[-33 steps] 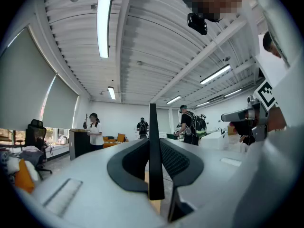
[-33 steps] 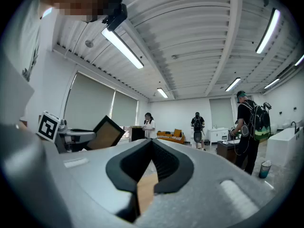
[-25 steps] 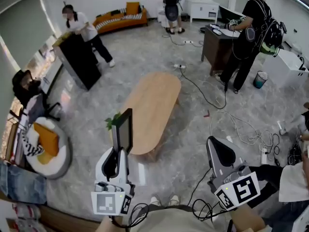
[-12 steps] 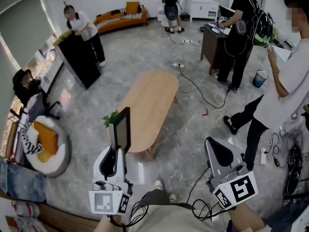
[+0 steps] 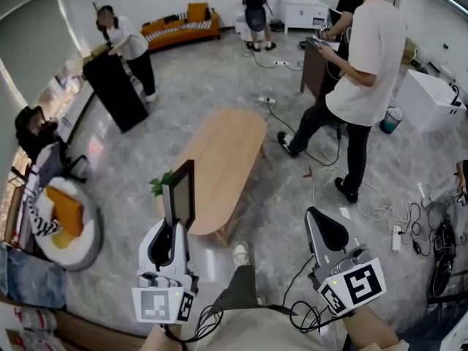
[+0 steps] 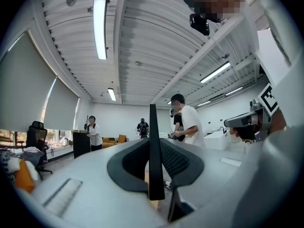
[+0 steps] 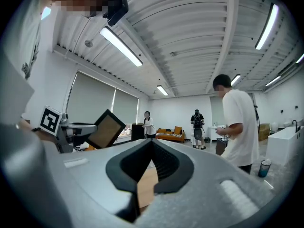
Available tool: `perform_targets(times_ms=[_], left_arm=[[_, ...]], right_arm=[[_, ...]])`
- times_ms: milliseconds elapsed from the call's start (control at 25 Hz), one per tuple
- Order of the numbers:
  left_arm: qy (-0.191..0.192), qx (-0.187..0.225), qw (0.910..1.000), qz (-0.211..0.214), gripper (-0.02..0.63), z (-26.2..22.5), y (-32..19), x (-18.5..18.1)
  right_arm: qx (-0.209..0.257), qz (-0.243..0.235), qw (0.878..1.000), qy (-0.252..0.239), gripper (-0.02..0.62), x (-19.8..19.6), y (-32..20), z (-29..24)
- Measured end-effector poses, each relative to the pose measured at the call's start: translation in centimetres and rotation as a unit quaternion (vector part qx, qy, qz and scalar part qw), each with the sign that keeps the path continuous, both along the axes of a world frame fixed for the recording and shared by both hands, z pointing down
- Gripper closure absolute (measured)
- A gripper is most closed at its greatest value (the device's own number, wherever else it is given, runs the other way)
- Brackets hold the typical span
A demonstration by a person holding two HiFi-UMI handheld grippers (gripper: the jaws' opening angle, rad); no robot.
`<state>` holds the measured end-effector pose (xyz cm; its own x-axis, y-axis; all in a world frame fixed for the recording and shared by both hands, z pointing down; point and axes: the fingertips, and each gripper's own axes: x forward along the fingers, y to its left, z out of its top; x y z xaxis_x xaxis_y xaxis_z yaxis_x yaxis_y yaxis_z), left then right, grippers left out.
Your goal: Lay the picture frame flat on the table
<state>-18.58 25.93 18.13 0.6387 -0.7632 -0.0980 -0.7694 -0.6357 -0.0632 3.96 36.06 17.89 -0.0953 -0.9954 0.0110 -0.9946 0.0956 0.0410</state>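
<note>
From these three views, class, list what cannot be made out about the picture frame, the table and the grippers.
Picture frame: edge-on in the left gripper view, so its face is unseen there.
Green plant: head view, mostly hidden behind the frame.
Wooden table: head view, near corner covered by the frame and left gripper.
Right gripper: head view, its own body hides the jaw gap.

Left gripper [image 5: 176,224] at lower left of head view, pointing forward, about level. Jaws narrow, clamped on thin edge of picture frame [image 5: 180,194]. Right gripper [image 5: 317,214] at lower right of head view, also pointing forward and level. Its jaws closed, tips meeting, nothing held between them.
</note>
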Motion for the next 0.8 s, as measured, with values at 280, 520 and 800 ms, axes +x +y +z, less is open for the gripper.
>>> perform_targets(times_ms=[280,520,800], left_arm=[[-0.003,-0.003,1.0,-0.001,0.515,0.4,-2.5,0.8],[0.0,-0.008,1.0,-0.001,0.515,1.0,-6.2,1.7],[0.005,-0.023,0.9997,-0.002,0.515,2.2,-12.6,2.7]], right_arm=[[-0.002,-0.001,1.0,0.0,0.594,1.0,-2.7,0.5],[-0.009,-0.004,1.0,0.002,0.594,1.8,-6.8,1.1],[-0.028,-0.009,1.0,0.009,0.594,2.6,-13.5,1.9]])
